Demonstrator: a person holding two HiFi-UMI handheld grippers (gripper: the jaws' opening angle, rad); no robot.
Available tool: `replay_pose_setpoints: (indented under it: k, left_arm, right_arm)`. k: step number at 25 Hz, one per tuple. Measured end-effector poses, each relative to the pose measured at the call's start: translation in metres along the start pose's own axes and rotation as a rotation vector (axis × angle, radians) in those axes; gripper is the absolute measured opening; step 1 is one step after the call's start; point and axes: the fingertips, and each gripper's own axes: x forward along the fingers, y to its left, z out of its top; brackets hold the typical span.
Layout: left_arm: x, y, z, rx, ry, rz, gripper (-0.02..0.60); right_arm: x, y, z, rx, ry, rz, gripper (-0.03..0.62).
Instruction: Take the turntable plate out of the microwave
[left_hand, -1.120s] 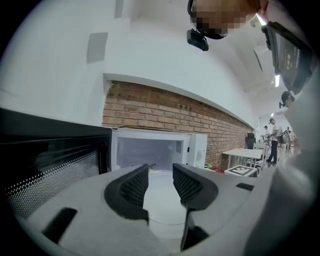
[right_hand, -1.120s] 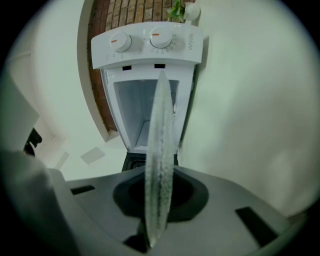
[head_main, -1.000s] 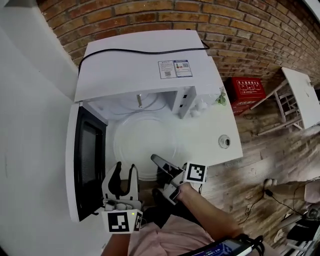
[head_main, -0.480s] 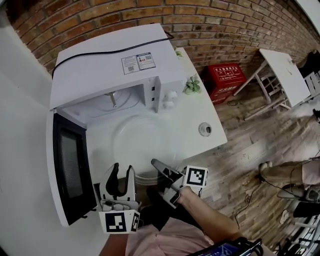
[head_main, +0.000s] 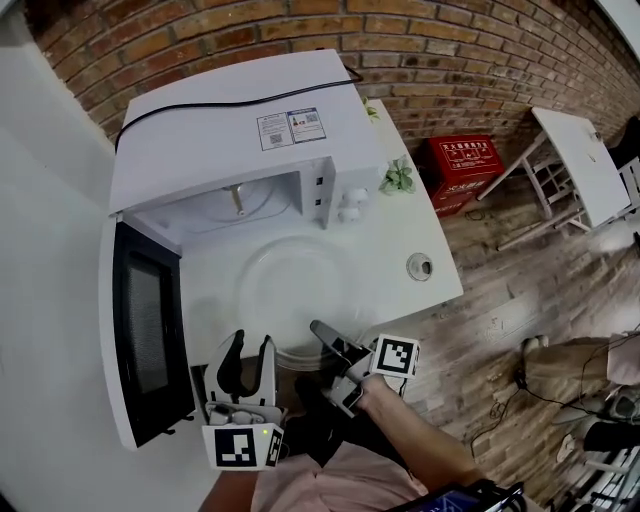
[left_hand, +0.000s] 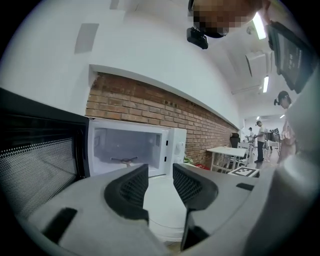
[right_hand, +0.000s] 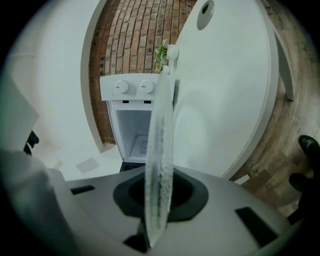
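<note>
The clear glass turntable plate (head_main: 295, 295) lies flat over the white table (head_main: 405, 235), just in front of the open white microwave (head_main: 230, 130). My right gripper (head_main: 320, 332) is shut on the plate's near rim; in the right gripper view the plate (right_hand: 159, 145) runs edge-on between the pads of the right gripper (right_hand: 159, 192). My left gripper (head_main: 250, 348) stands open at the plate's near left, holding nothing. In the left gripper view the left gripper (left_hand: 160, 177) points at the empty cavity (left_hand: 127, 147), with the roller ring (left_hand: 124, 160) on its floor and the plate (left_hand: 162, 212) below.
The microwave door (head_main: 140, 330) is swung open to the left, beside my left gripper. A small plant (head_main: 398, 178) and a round cable hole (head_main: 420, 266) are on the table's right part. A red box (head_main: 462, 165) and a white table (head_main: 585, 160) stand on the wooden floor.
My right gripper has drawn the plate a little toward me and lower, away from the cavity. The left gripper came back slightly alongside. The head view has swung.
</note>
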Motion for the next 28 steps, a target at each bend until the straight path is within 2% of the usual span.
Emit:
replay_pose_setpoints:
  k: [7, 15, 28]
  left_arm:
    - [0.002, 0.015, 0.000, -0.003, 0.005, 0.042, 0.161]
    - [0.005, 0.029, -0.004, -0.018, 0.017, 0.083, 0.161]
    - [0.004, 0.052, -0.010, -0.044, 0.037, 0.149, 0.161]
  right_arm:
    - [0.017, -0.009, 0.002, 0.046, 0.020, -0.046, 0.028]
    - [0.037, -0.011, 0.006, 0.082, 0.050, -0.049, 0.029]
    - [0.055, -0.007, 0.004, 0.046, 0.148, -0.125, 0.035]
